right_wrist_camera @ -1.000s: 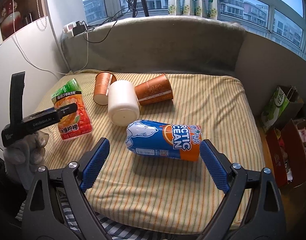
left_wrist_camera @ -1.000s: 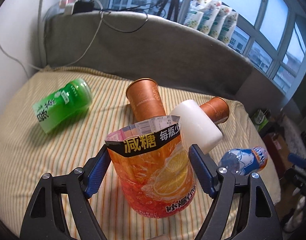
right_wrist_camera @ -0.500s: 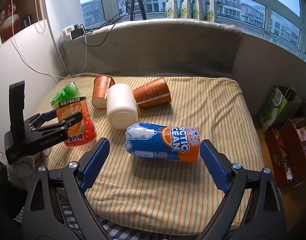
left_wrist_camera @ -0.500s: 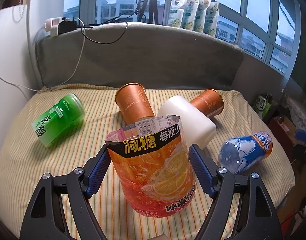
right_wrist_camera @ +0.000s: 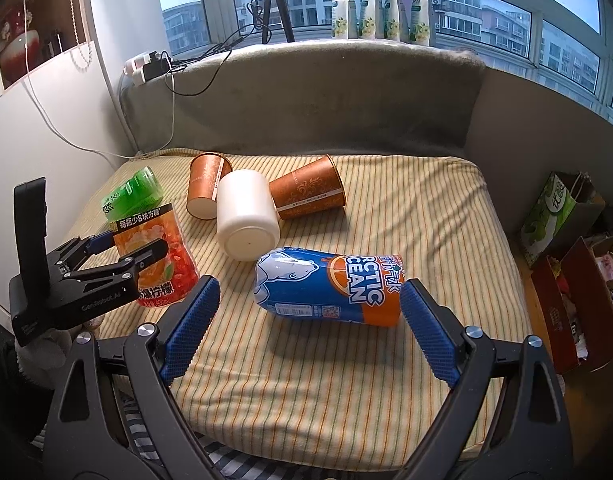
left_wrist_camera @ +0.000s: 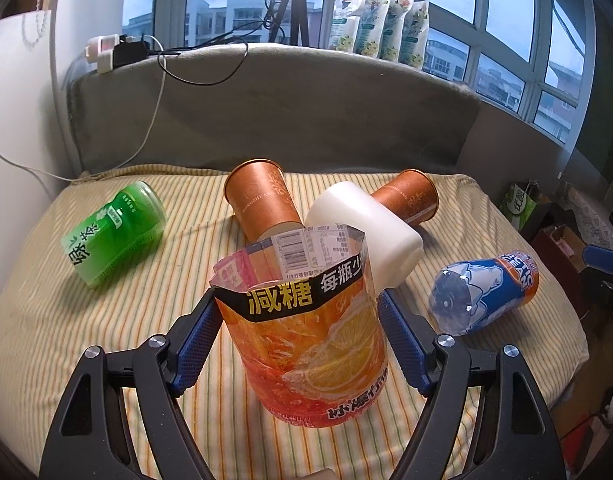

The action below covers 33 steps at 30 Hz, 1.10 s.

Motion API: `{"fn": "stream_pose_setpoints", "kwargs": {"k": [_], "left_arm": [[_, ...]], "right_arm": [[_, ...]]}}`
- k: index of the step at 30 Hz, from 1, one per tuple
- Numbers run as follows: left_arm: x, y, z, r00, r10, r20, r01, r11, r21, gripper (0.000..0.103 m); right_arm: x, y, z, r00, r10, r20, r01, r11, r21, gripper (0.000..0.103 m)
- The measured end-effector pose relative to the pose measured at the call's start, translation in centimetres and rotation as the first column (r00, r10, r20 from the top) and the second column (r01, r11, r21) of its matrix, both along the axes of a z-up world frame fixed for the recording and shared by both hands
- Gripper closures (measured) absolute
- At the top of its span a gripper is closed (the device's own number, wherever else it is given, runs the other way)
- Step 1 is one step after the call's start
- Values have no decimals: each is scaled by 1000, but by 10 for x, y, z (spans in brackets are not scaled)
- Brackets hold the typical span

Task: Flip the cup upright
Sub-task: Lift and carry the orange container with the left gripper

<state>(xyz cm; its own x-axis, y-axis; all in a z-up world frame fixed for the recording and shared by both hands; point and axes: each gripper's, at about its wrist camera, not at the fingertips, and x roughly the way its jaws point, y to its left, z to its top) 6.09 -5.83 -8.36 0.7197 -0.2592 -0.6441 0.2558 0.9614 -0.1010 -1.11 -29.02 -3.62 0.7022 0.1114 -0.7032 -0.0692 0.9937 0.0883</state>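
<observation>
Orange cup [left_wrist_camera: 306, 344] upright on bed [left_wrist_camera: 38, 320], open end up — left gripper [left_wrist_camera: 298, 340] brackets it, grip or small gap: cannot tell. Right gripper [right_wrist_camera: 306, 320] spread wide over blue cup [right_wrist_camera: 330, 286] lying sideways — likely next flip.

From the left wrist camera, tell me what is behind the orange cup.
Directly behind the orange cup, held upright in the left claw, lie a brown paper cup and a white cup, both on their sides. The orange cup covers their near ends and the striped mattress between.
</observation>
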Motion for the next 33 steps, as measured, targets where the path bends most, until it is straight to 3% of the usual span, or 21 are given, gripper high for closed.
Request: {"fn": "stream_pose_setpoints", "kwargs": {"k": [9, 22, 33], "left_arm": [[-11, -1, 0, 999, -40, -11, 40, 999, -25, 24], [-24, -16, -1, 993, -117, -10, 117, 993, -7, 22], [-35, -12, 1, 992, -123, -17, 123, 992, -5, 22]], "right_arm": [[-1, 1, -2, 1000, -1, -2, 1, 1000, 1, 9], [-5, 1, -1, 1000, -1, 2, 1, 1000, -1, 9], [-10, 5, 0, 1000, 6, 23, -6, 1000, 6, 9]]}}
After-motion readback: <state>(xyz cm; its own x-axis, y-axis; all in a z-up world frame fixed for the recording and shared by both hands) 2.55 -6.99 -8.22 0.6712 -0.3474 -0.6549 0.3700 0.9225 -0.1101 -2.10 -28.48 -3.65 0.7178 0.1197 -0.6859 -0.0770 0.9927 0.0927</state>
